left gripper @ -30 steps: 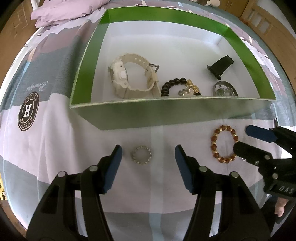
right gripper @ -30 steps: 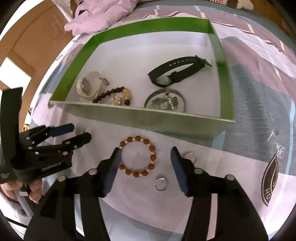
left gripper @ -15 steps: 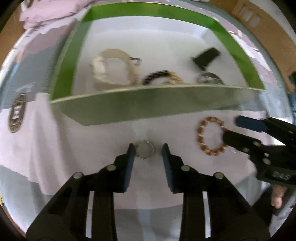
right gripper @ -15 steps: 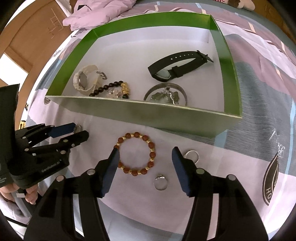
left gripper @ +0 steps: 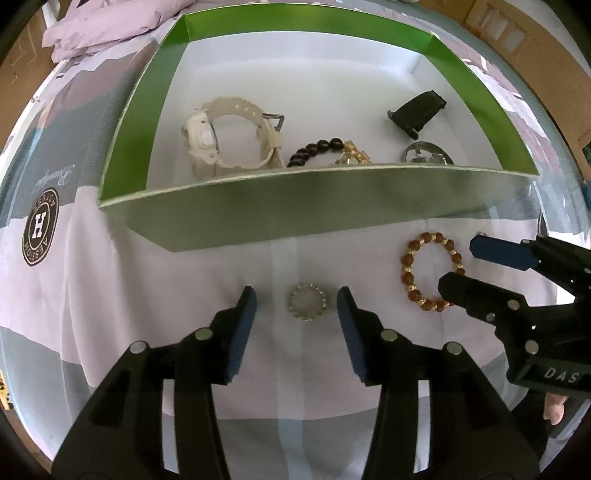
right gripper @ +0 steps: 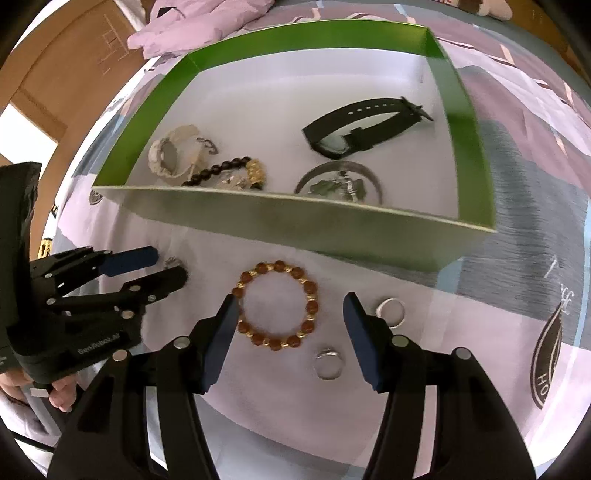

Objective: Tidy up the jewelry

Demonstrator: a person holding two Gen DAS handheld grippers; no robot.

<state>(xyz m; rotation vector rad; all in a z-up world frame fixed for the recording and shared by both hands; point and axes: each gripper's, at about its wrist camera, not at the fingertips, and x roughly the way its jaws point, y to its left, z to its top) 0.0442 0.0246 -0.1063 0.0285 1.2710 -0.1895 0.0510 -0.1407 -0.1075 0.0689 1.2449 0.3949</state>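
Observation:
A small silver beaded ring (left gripper: 307, 302) lies on the bedsheet between the fingers of my open left gripper (left gripper: 297, 308). A brown and gold bead bracelet (right gripper: 277, 305) lies on the sheet between the fingers of my open right gripper (right gripper: 290, 313); it also shows in the left wrist view (left gripper: 430, 271). The green box (left gripper: 314, 206) just beyond holds a white watch (left gripper: 221, 136), a black bead bracelet (left gripper: 317, 149), a black watch (right gripper: 365, 123) and a silver bangle (right gripper: 338, 182).
Two silver rings (right gripper: 391, 310) (right gripper: 328, 363) lie on the sheet by my right gripper's right finger. A purple pillow (right gripper: 199, 22) lies beyond the box. The sheet carries round printed logos (left gripper: 40, 227).
My left gripper narrowed around the small beaded ring half a second ago and has opened wider again; the ring still lies on the sheet. My right gripper moved closer over the bead bracelet.

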